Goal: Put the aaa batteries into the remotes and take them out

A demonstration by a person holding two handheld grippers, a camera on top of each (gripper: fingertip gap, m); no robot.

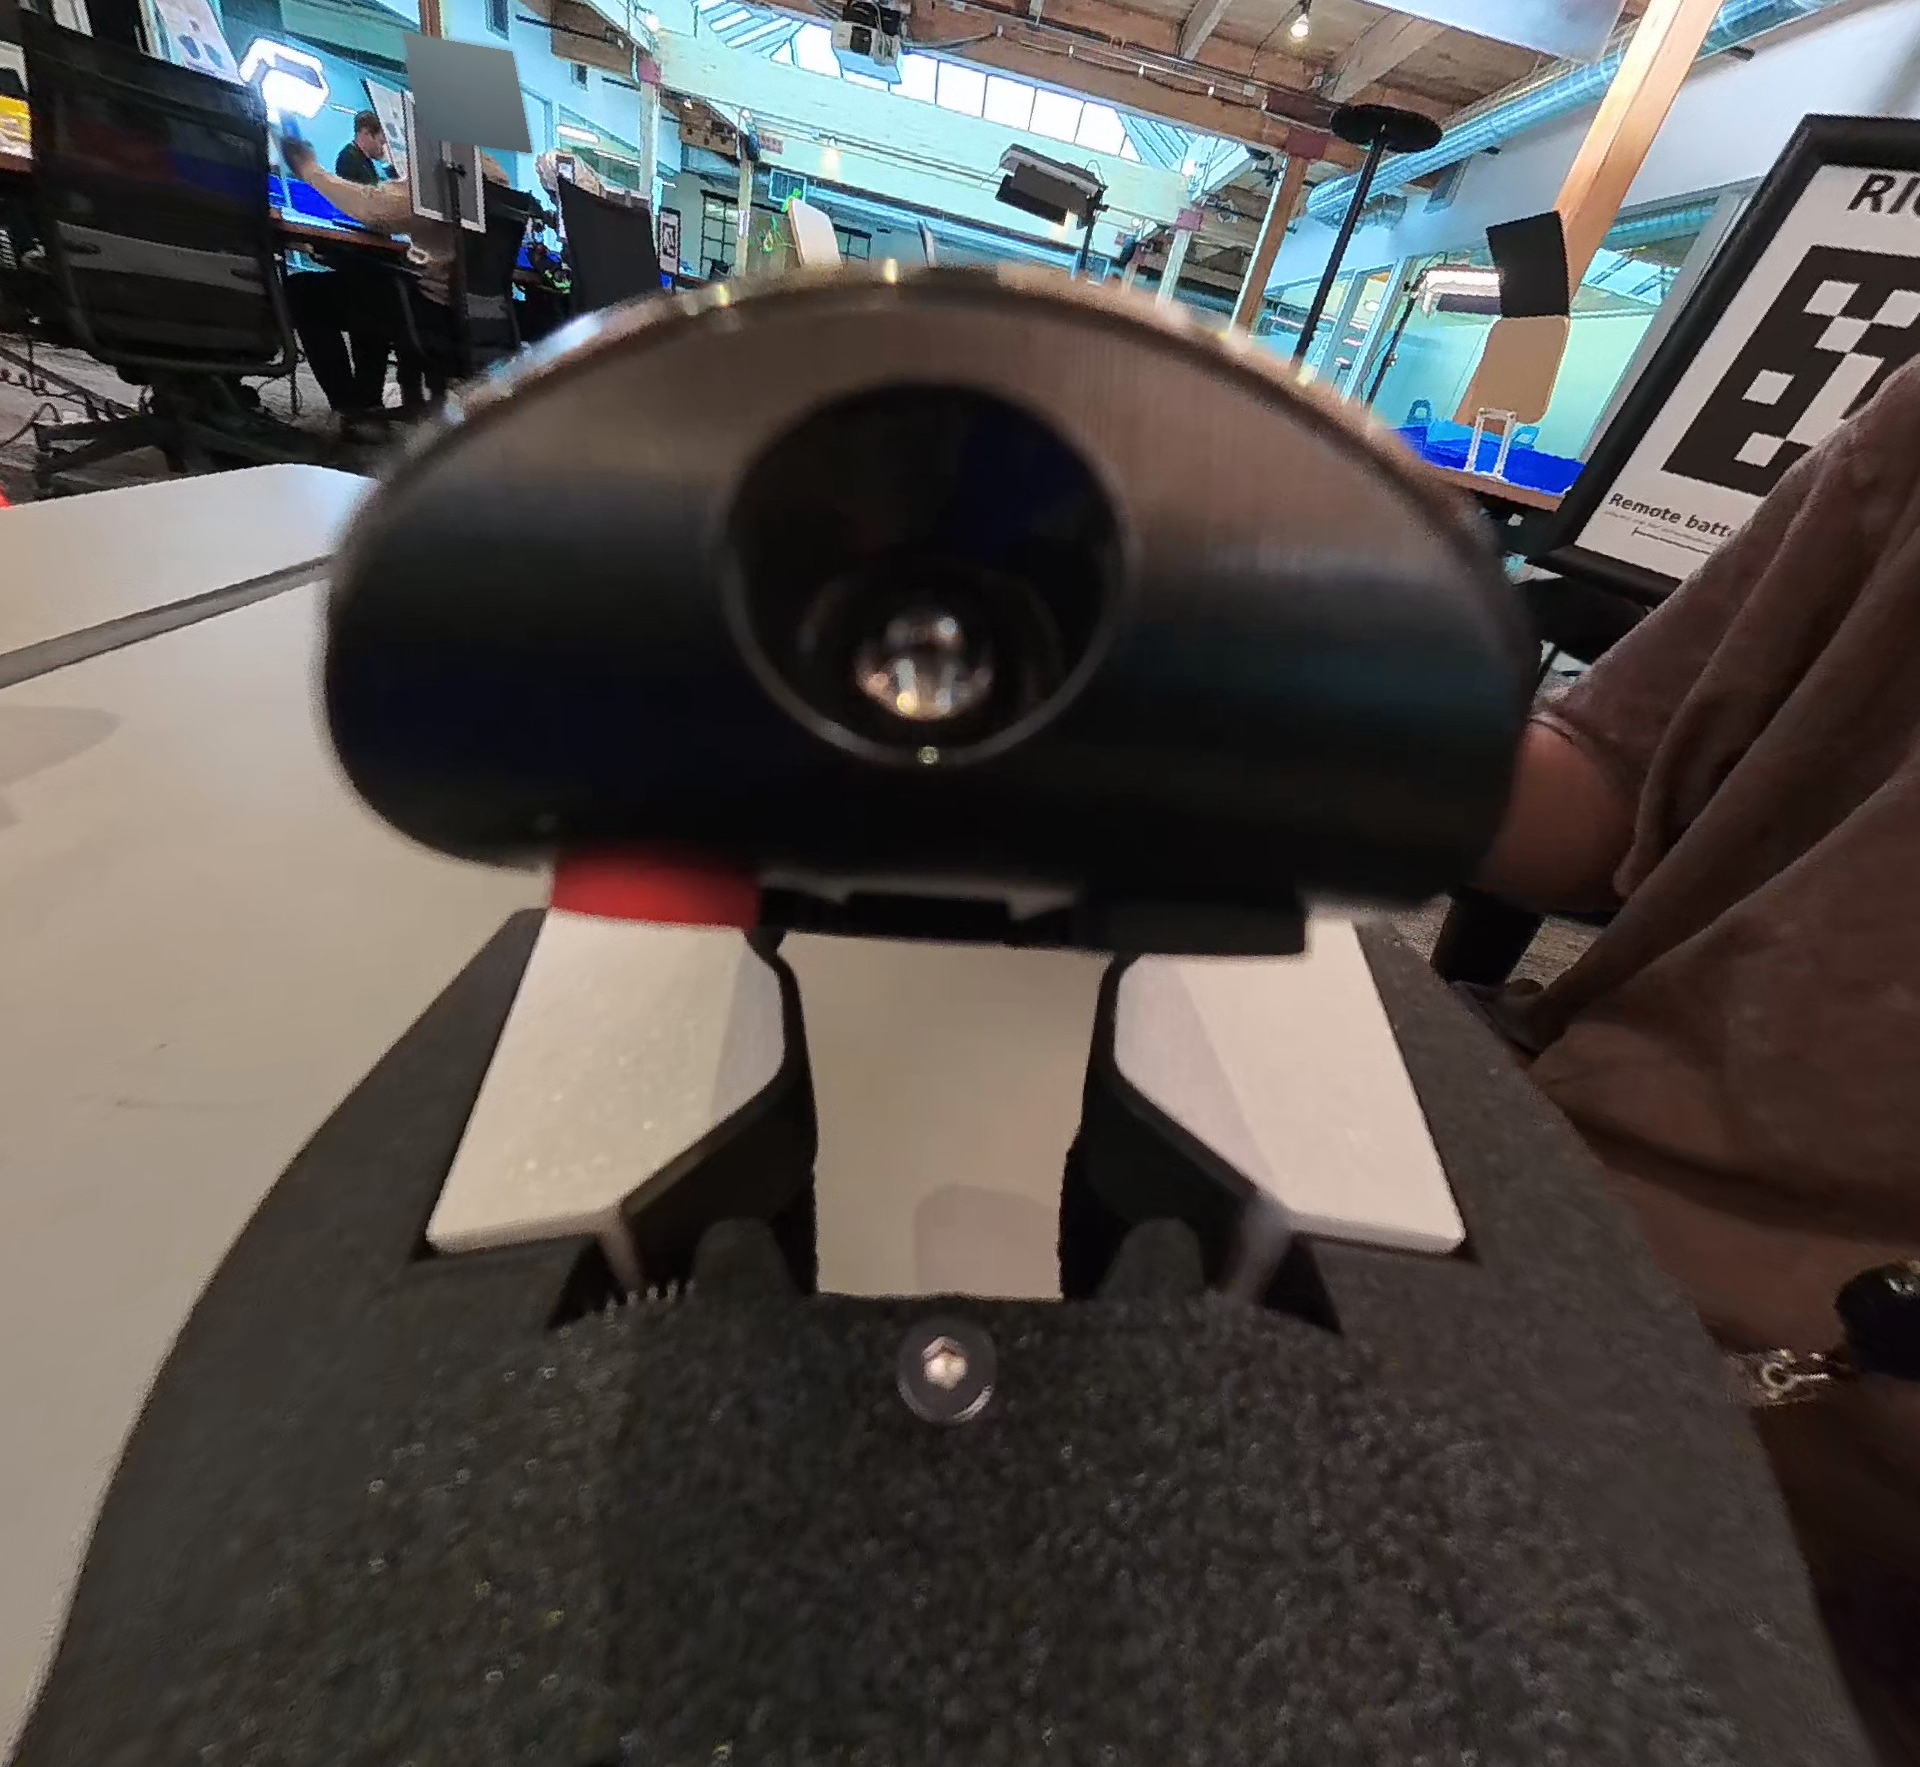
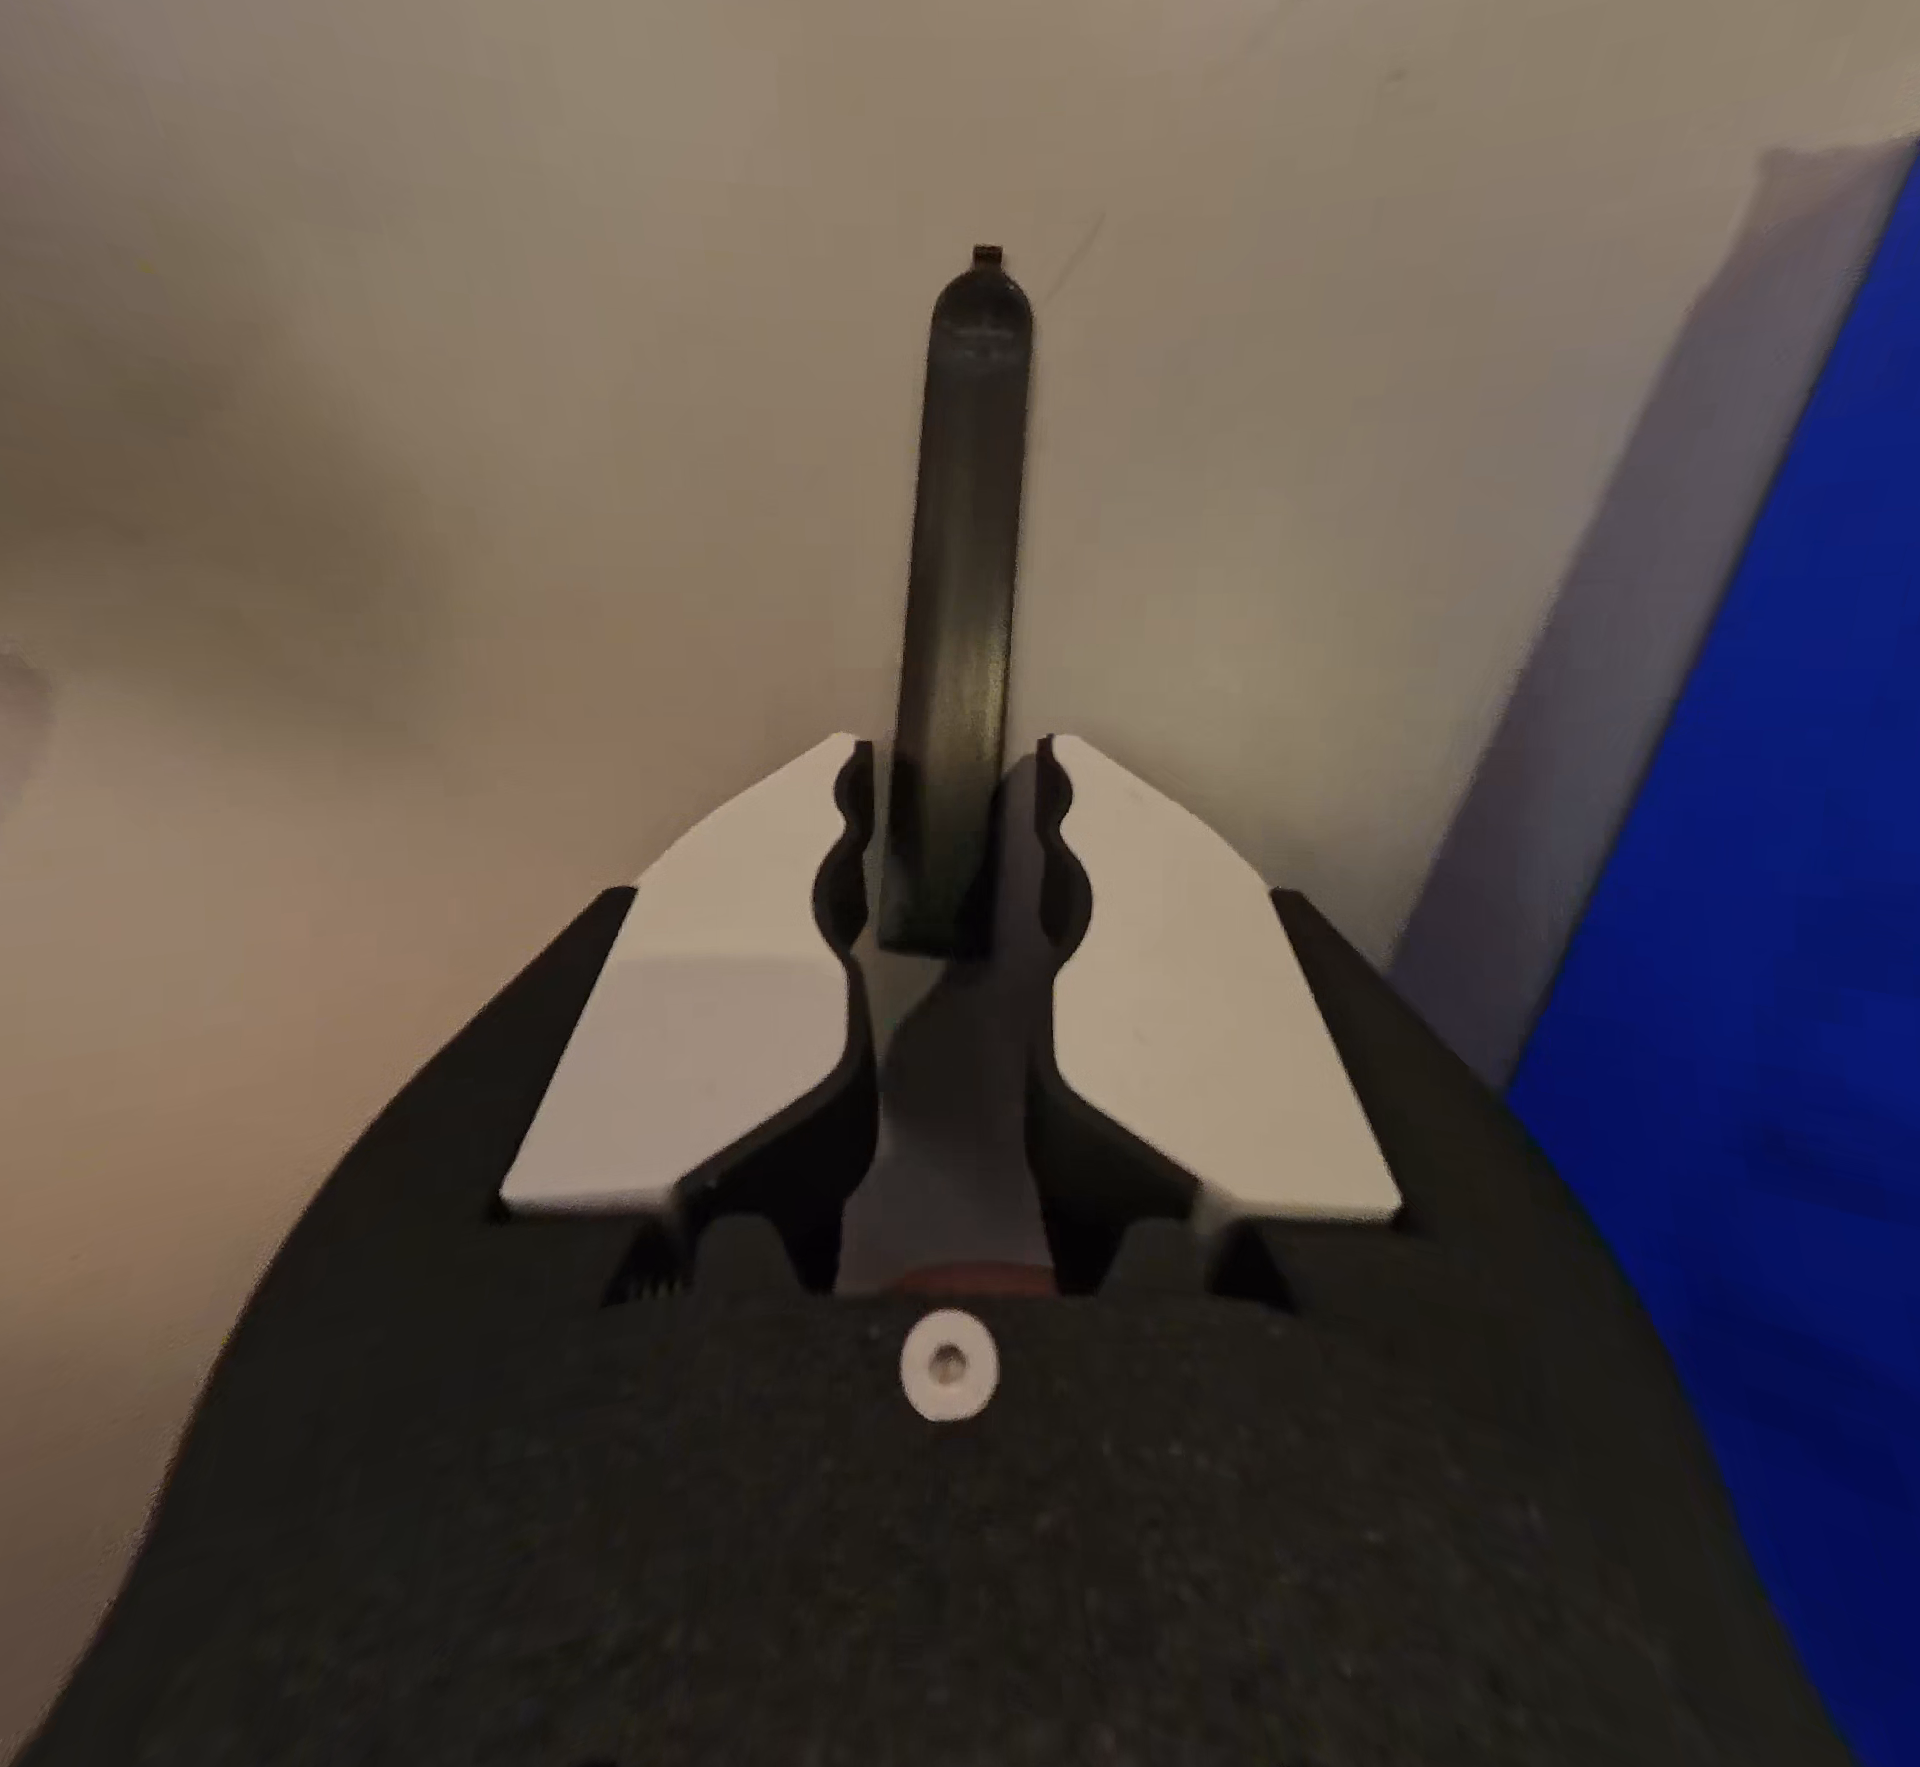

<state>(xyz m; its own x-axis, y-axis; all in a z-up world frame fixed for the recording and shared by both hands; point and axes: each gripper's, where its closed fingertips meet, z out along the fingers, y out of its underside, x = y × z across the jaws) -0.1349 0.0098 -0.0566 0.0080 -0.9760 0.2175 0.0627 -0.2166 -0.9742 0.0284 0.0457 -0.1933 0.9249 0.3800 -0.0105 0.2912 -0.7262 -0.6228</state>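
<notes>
In the left wrist view a black remote (image 1: pixel 925 595) fills the middle, seen end-on and blurred, with a round recess and a clear bulb facing the camera. A red part (image 1: pixel 655 891) shows under its lower left edge. My left gripper (image 1: pixel 940 948) holds the remote over the white table (image 1: pixel 187 886); the remote hides the fingertips. In the right wrist view my right gripper (image 2: pixel 951 761) is shut on a thin black battery cover (image 2: pixel 961 574), seen edge-on and sticking forward over the white table (image 2: pixel 416 367). No batteries are in view.
A person's brown-sleeved arm (image 1: pixel 1714 782) is close on the right of the left wrist view. A framed marker sign (image 1: pixel 1766 346) stands behind it. Office chairs and people are far off at the back left. A blue object (image 2: pixel 1766 886) lies on the right of the right wrist view. There is about 20 centimetres between the tips of the two grippers.
</notes>
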